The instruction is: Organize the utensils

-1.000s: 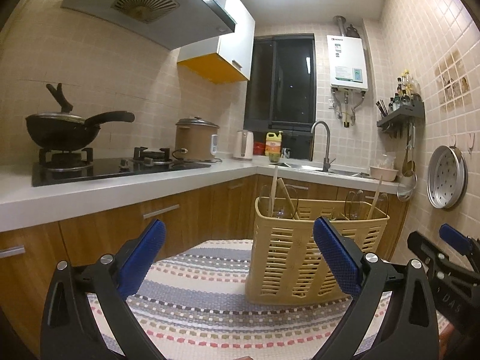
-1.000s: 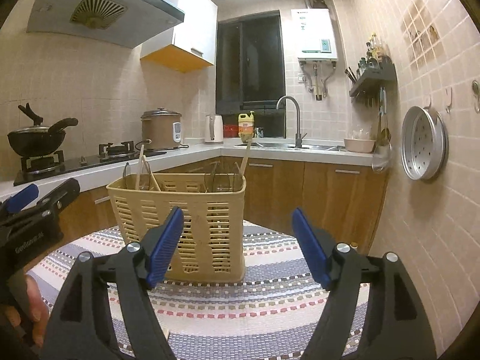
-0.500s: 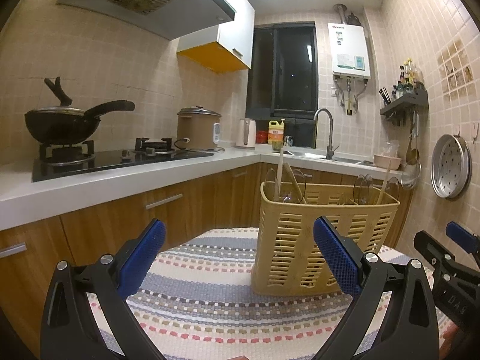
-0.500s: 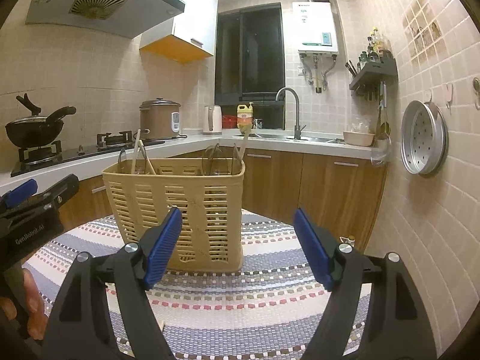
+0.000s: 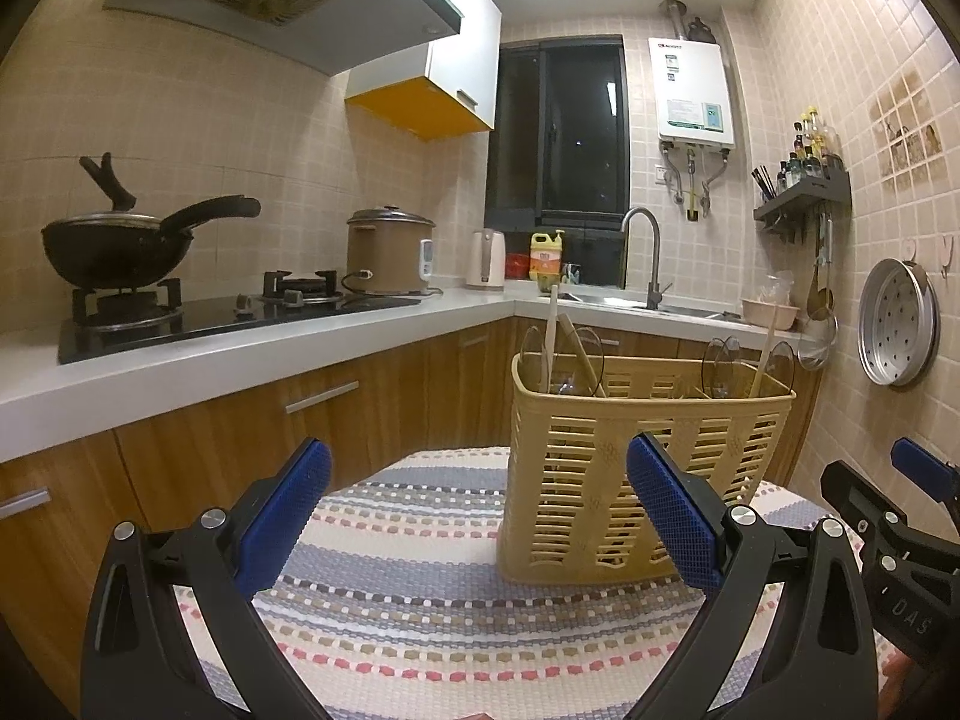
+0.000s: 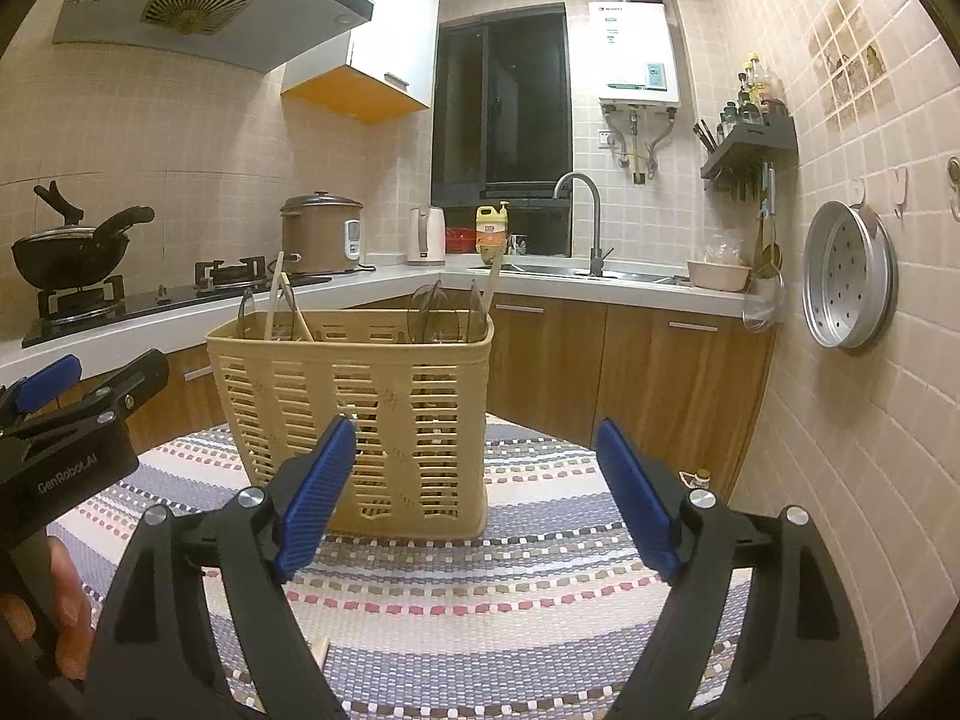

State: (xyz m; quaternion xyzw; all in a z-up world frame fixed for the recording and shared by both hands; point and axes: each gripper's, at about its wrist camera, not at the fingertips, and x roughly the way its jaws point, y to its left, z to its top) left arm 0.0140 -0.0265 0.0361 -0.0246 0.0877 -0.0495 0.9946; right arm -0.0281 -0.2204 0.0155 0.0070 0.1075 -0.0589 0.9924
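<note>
**Both grippers empty in front of the utensil basket, tip and snag risks ahead**

The basket (image 6: 354,414) stands upright on the striped woven mat (image 6: 540,570) covering the worktop. The left gripper (image 5: 480,516) sits just in front of the basket, fingers spread wide, nothing between them. The right gripper (image 6: 474,492) is also in front of the basket, its fingers opening, nothing between them either.

Risks, as a judgement: the basket is light slotted plastic, tall and narrow at the base, so a sideways nudge from a finger probably tips it or slides it on the mat. The wooden sticks (image 6: 273,294) lean loosely at the basket's left end; pulling one at an angle could drag its neighbours out. The clear rounded utensil heads (image 6: 435,312) in the middle of the basket look smooth and slippery, hard to pinch. A small pale piece (image 6: 321,651) lies on the mat in front of the basket; what it is, cannot tell.
</note>
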